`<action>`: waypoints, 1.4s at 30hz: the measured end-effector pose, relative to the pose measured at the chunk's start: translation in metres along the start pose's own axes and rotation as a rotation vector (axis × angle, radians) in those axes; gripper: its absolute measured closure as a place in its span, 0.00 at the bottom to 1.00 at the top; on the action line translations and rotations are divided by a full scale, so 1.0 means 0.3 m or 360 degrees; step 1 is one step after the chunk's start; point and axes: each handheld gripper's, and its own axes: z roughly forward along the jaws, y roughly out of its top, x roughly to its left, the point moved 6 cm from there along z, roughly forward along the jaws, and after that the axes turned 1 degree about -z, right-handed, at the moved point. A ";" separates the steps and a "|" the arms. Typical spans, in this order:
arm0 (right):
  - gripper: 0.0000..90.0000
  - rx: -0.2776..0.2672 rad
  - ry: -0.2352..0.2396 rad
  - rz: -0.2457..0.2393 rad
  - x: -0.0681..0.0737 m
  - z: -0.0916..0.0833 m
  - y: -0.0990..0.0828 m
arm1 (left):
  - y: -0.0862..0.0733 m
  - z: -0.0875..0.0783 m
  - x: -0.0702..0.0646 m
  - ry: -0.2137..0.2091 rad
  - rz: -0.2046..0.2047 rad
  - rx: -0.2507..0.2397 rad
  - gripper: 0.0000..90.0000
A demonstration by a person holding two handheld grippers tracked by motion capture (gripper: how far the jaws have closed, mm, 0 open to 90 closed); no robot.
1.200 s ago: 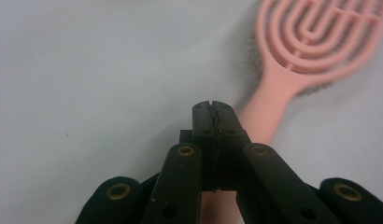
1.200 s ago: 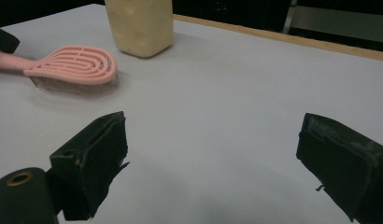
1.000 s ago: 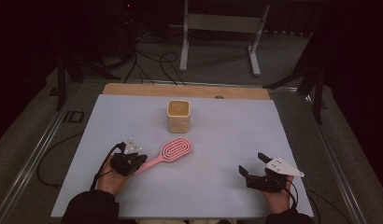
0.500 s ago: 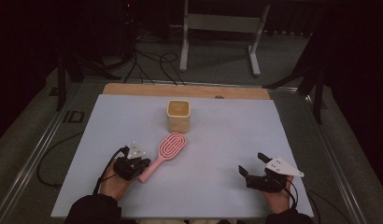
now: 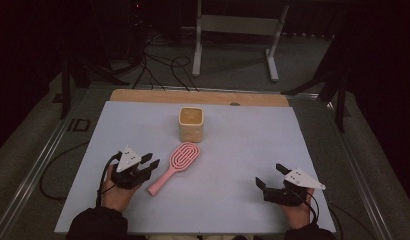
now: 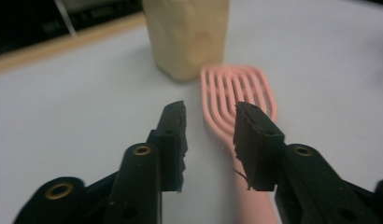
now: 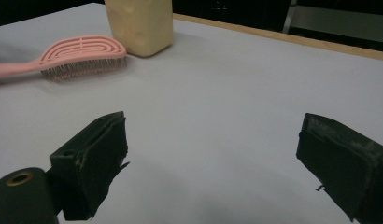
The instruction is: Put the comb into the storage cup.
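left gripper (image 5: 152,166): jaws just been opening, part open, empty | hairbrush (image 5: 174,160) handle just right of them, head toward far-edge cup (image 5: 191,123) | right gripper (image 5: 271,176): wide open, empty, farther off

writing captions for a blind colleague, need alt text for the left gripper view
The left gripper hangs with its two black jaws parted just above the handle of a pink hairbrush that lies on a white table. Beyond the brush head stands a cream-coloured cup.
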 end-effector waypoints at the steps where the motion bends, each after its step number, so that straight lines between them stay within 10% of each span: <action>1: 0.09 0.0000 0.0000 0.0000 0.000 0.000 0.000 | 0.004 -0.012 0.009 0.0021 -0.0001 -0.0020 0.68; 13: 0.09 -0.0009 0.0012 -0.0004 0.007 0.001 0.002 | -0.050 -0.140 0.106 0.0118 -0.0159 -0.0142 0.39; 19: 0.09 -0.0025 0.0024 -0.0006 0.008 -0.002 0.005 | -0.105 -0.168 0.143 0.0266 -0.0170 -0.0031 0.14; 24: 0.09 -0.0022 0.0068 0.0004 0.009 -0.001 0.008 | -0.138 -0.176 0.152 0.0227 -0.0203 0.0015 0.00; 42: 0.09 -0.0102 0.0072 -0.0006 0.010 -0.021 0.027 | -0.158 -0.188 0.155 0.0240 -0.0200 0.0018 0.00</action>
